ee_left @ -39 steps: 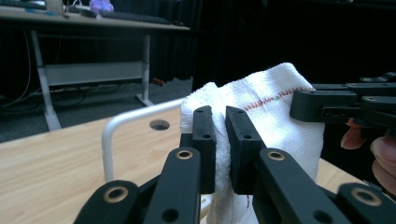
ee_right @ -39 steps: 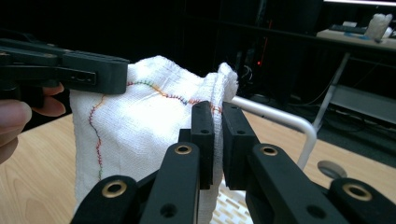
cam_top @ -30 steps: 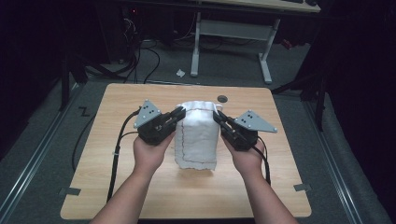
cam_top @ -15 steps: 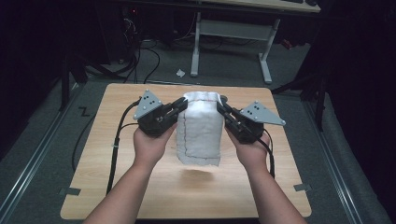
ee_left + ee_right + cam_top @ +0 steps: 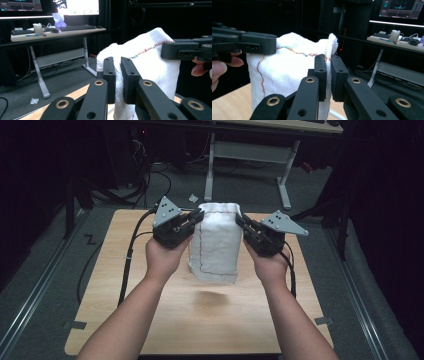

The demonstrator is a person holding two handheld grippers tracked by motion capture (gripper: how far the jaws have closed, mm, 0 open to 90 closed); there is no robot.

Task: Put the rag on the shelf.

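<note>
Two forearms come in from the bottom of the high view and rise over the wooden table (image 5: 125,320), each hand wrapped around a black gripper. The left hand (image 5: 162,257) carries the left gripper (image 5: 197,219), and the right hand (image 5: 272,265) carries the right gripper (image 5: 240,221); a black cable (image 5: 131,250) trails from the left one across the tabletop and off its edge. Between them hangs a white cloth (image 5: 216,242), folded, with a line of coloured stitching running down its face and along its top. It is lifted clear of the table, its lower edge above a soft shadow on the wood. In the left gripper view the two jaws stand almost together, clenched on a fold at the cloth's upper corner, with only the thickness of the fabric between them; the cloth (image 5: 150,65) drops away below the jaws. The other gripper's jaw reaches in at the far top corner there. The right gripper view shows the same on its side: jaws nearly closed, pinching the edge of the cloth (image 5: 287,70) near its top, the stitched seam running just behind them. So each gripper grasps one upper corner, and the cloth hangs between them above the middle of the table. Beyond the table lie a grey floor, a white-legged desk (image 5: 250,155) and, in the gripper views, lit monitors (image 5: 77,7) and a keyboard (image 5: 75,27) on that desk.
</note>
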